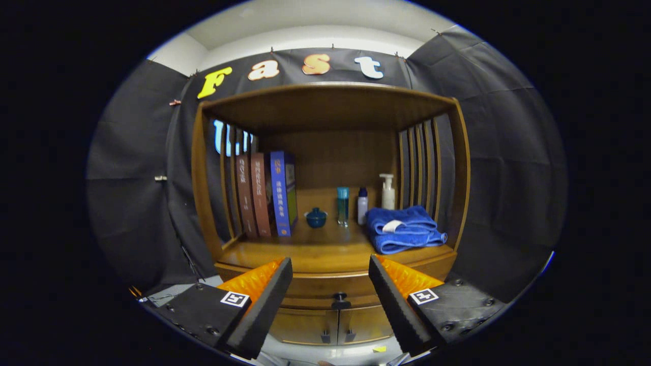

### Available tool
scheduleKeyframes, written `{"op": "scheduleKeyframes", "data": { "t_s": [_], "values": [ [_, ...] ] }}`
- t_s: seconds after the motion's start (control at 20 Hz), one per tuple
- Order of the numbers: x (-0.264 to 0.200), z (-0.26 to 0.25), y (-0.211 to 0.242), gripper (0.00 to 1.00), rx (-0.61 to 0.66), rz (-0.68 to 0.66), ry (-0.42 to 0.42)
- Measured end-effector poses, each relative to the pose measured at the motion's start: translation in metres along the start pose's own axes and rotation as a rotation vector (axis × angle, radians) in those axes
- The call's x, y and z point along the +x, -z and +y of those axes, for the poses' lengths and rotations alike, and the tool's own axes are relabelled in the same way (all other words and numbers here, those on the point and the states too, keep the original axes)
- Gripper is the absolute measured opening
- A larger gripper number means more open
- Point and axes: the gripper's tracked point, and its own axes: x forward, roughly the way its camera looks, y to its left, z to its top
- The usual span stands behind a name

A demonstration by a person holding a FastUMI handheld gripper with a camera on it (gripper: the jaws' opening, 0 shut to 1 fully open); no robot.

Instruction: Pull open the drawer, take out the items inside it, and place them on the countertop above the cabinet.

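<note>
Since the drawer (335, 287) is shut, you hold the gripper (330, 300) wide open, empty, framing its knob (339, 296).

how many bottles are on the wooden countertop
3, standing in a row behind the folded blue towel: a teal glass bottle, a small white bottle with dark cap, a white pump bottle. Others may hide behind the towel. The hand-held gripper is open.

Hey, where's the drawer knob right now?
In the gripper view, the dark drawer knob sits on the closed drawer front just below the countertop, between the gripper's open jaws.
</note>
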Motion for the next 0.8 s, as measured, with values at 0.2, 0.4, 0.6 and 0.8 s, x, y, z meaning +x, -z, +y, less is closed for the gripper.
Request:
{"op": "scheduleKeyframes", "data": {
  "t_s": [0.2, 0.4, 0.6, 0.8],
  "values": [
    [0.024, -0.008, 0.035, 0.98, 0.036, 0.097, 0.012],
    [0.053, -0.017, 0.078, 0.98, 0.099, 0.216, 0.021],
    [0.071, -0.012, 0.130, 0.97, 0.114, 0.344, -0.004],
    [0.085, -0.017, 0.147, 0.96, 0.097, 0.370, 0.012]
  ]
}}
